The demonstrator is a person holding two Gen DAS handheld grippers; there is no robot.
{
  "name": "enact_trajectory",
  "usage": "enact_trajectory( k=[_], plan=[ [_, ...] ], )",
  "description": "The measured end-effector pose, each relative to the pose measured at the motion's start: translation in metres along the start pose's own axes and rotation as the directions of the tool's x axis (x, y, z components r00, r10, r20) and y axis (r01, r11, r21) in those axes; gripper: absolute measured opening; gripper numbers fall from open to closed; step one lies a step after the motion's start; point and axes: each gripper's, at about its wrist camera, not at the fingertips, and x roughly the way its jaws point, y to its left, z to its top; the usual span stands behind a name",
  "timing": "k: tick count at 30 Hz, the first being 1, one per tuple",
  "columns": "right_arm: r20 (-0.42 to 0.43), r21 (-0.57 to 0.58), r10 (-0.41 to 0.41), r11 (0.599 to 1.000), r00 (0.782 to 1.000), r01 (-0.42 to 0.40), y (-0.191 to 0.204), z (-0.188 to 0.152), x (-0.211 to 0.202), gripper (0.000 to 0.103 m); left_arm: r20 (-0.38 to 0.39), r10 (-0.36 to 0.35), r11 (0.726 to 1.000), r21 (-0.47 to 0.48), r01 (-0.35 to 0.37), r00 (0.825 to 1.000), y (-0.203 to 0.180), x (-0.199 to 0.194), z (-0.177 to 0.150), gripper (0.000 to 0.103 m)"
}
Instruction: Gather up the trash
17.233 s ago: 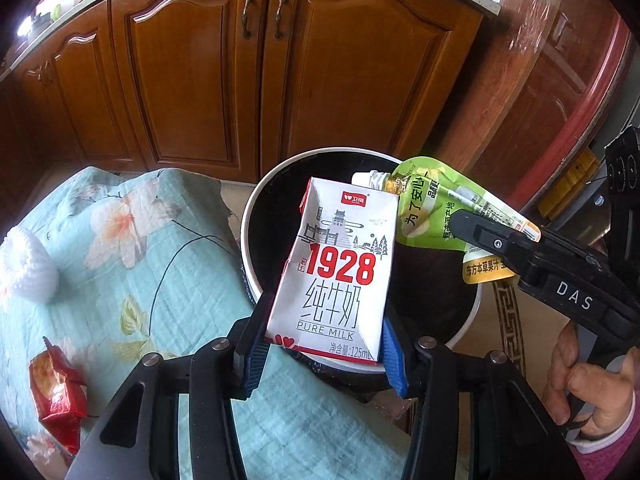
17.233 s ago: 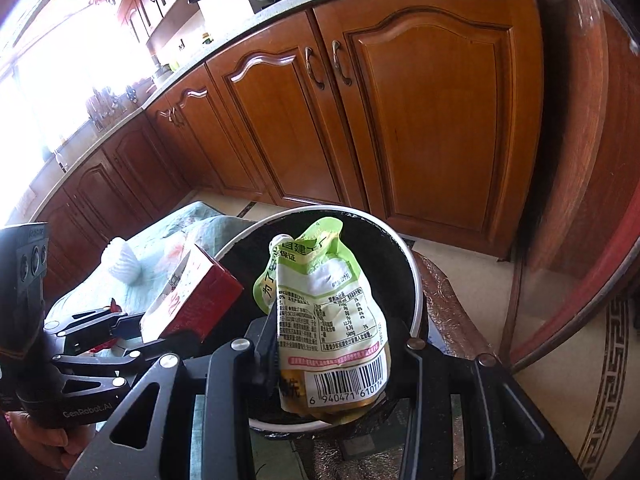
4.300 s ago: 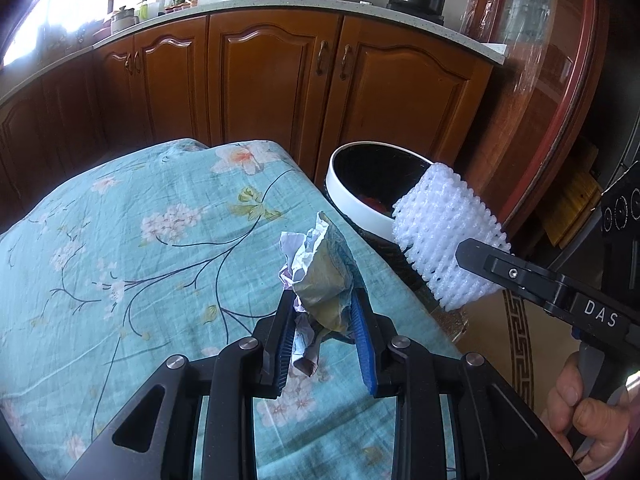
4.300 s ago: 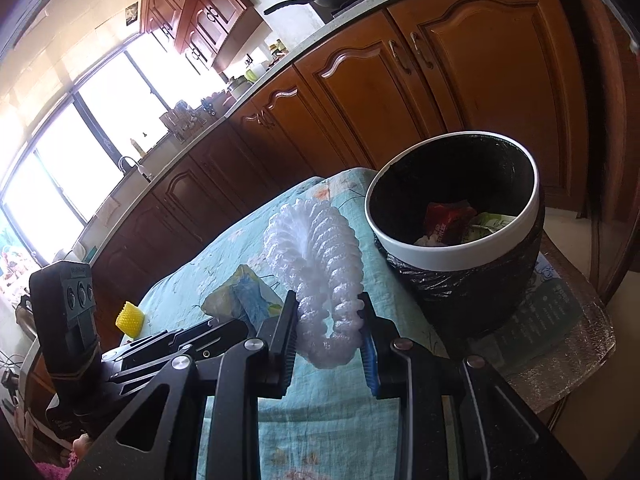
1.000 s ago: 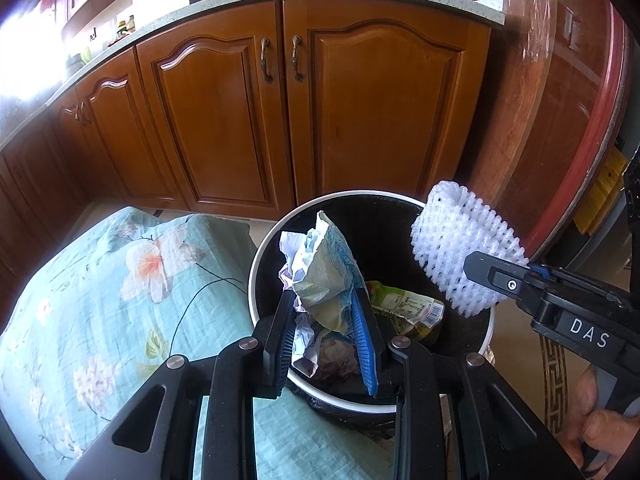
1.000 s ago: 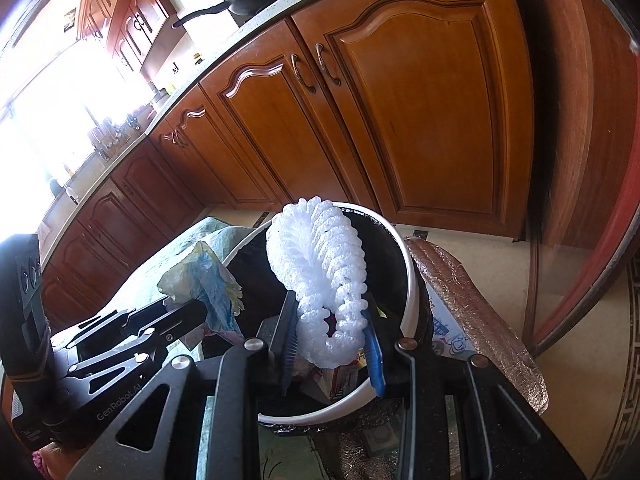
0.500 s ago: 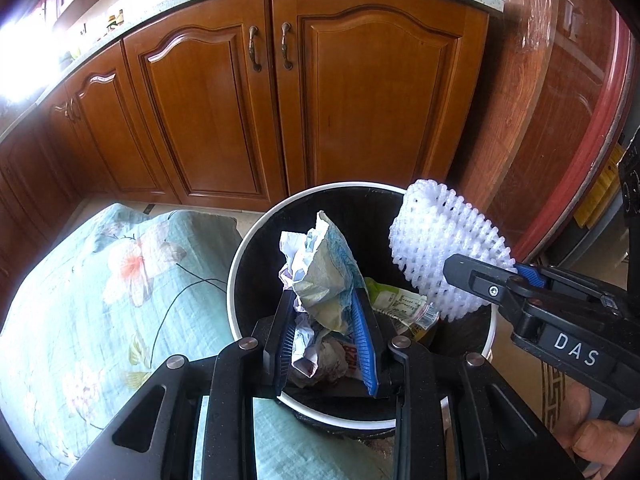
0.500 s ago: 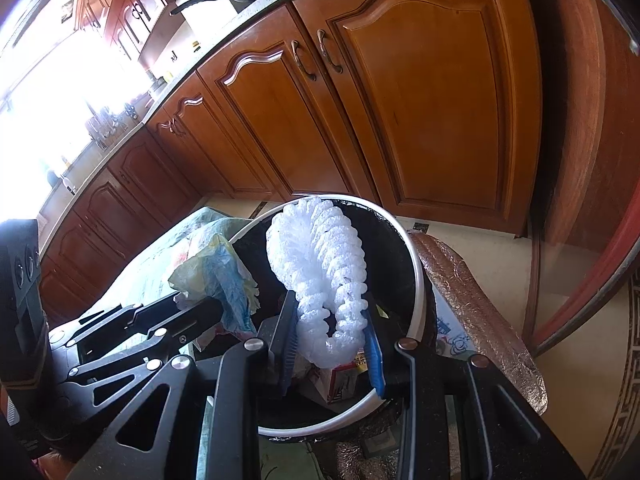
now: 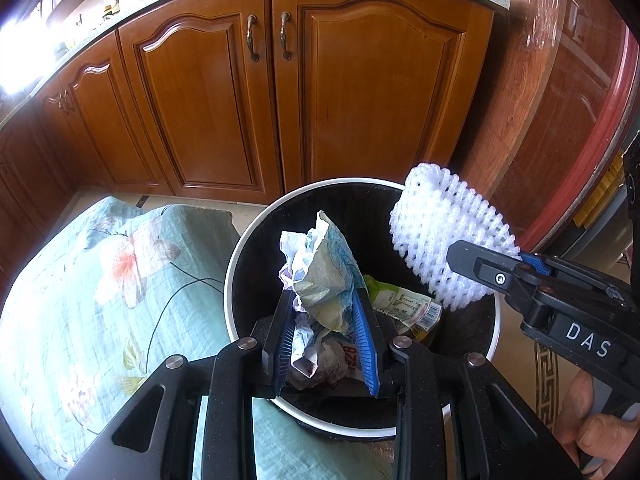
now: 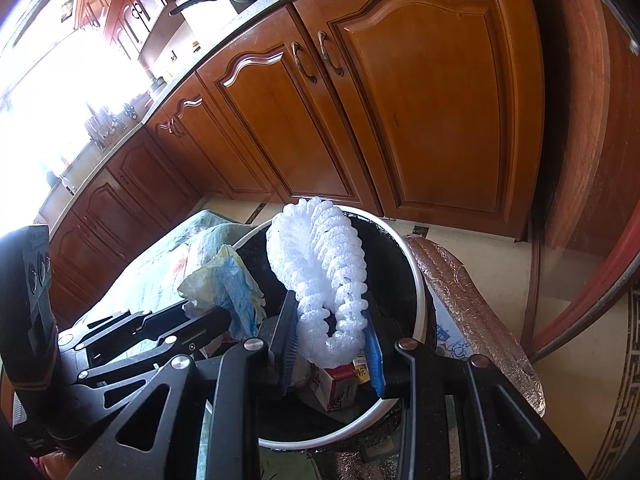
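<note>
Both tongs now hang over the bin (image 9: 240, 264), a white-rimmed pail lined in black, where a few seconds ago they were back over the flowered desk cloth (image 9: 100, 300) beside it. Left tongs (image 9: 326, 336) pinch a crumpled wrapper (image 9: 324, 276) right above the bin's mouth; their jaws have just started easing apart, but the blue pads touch the wad on both sides, so it is not dropped yet. Right tongs (image 10: 332, 344) clamp the white foam net (image 10: 320, 272) over the bin's far side, no change in grip. Inside the bin: a milk carton (image 10: 336, 384) and a green pouch (image 9: 404, 304), already binned. Judgement: transport is done for both pieces, release is the step in hand, left first. Light crumpled stuff may cling to a pad or catch the rim.
</note>
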Motion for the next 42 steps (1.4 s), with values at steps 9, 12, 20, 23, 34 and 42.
enact_trajectory(
  k=[9, 12, 20, 23, 34, 42],
  plan=[
    [0.003, 0.032, 0.016, 0.999, 1.000, -0.016, -0.002, 0.004, -0.002, 0.061, 0.020, 0.015, 1.000, 0.003, -0.015, 1.000, 0.007, -0.010, 0.002, 0.068],
    [0.013, 0.053, 0.040, 0.998, 0.999, -0.040, -0.003, 0.004, -0.007, 0.066, 0.037, 0.012, 1.000, -0.013, -0.011, 0.999, 0.013, -0.016, -0.003, 0.073],
    [0.079, 0.066, 0.062, 0.996, 0.995, -0.067, 0.008, -0.013, -0.038, 0.081, 0.120, 0.013, 0.992, -0.124, 0.002, 0.993, 0.051, -0.060, -0.049, 0.080],
    [0.104, 0.072, 0.068, 0.994, 0.992, -0.076, 0.018, -0.033, -0.051, 0.088, 0.144, 0.003, 0.981, -0.191, 0.025, 0.990, 0.064, -0.080, -0.081, 0.080],
    [0.207, -0.036, 0.069, 0.997, 0.976, -0.063, 0.085, -0.113, -0.117, 0.089, 0.344, 0.081, 0.968, -0.251, 0.008, 0.936, 0.081, -0.197, -0.189, 0.080],
    [0.540, -0.212, 0.047, 0.974, 0.841, 0.082, 0.153, -0.135, -0.200, 0.103, 0.469, 0.279, 0.948, -0.275, -0.162, 0.838, 0.079, -0.266, -0.251, 0.102]
  ],
)
